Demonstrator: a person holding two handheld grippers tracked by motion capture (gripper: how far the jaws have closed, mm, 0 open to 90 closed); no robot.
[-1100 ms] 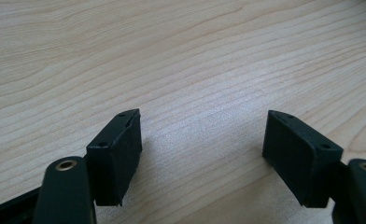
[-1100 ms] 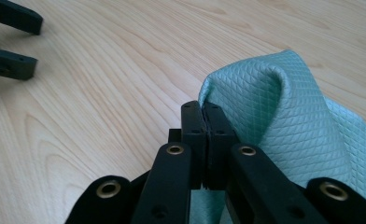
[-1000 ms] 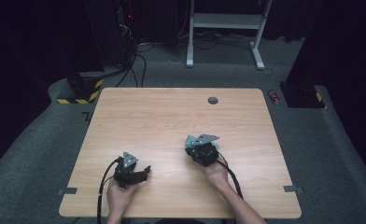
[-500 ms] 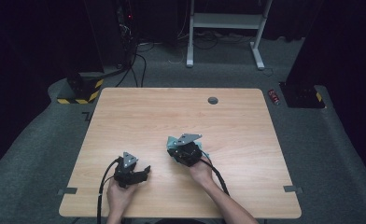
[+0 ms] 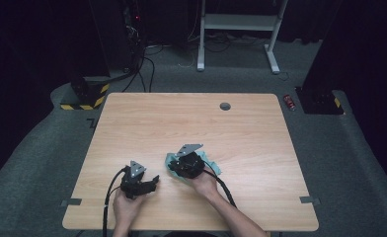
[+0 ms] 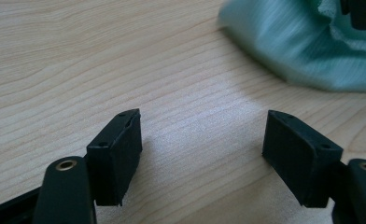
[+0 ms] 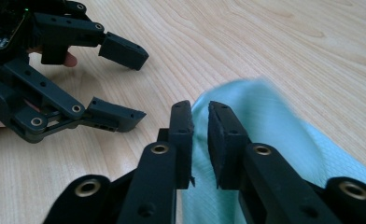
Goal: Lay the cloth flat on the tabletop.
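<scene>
Right hand-held gripper (image 7: 200, 140) over teal cloth (image 7: 265, 140), jaws just parting, fold between. Left hand-held gripper (image 6: 202, 154) open, empty, cloth just ahead on worktop (image 5: 191, 123).

Far half of table (image 5: 191, 123): lying bare, offering free passage.
Between the grippers: the teal cloth (image 5: 209, 165) is bunching beside the right gripper (image 5: 174, 168), narrowing the gap to the left gripper (image 5: 154, 181).
Right side: bare wood is leaving room.
Rear edge: a small round grommet (image 5: 225, 106) is sitting flush.
</scene>
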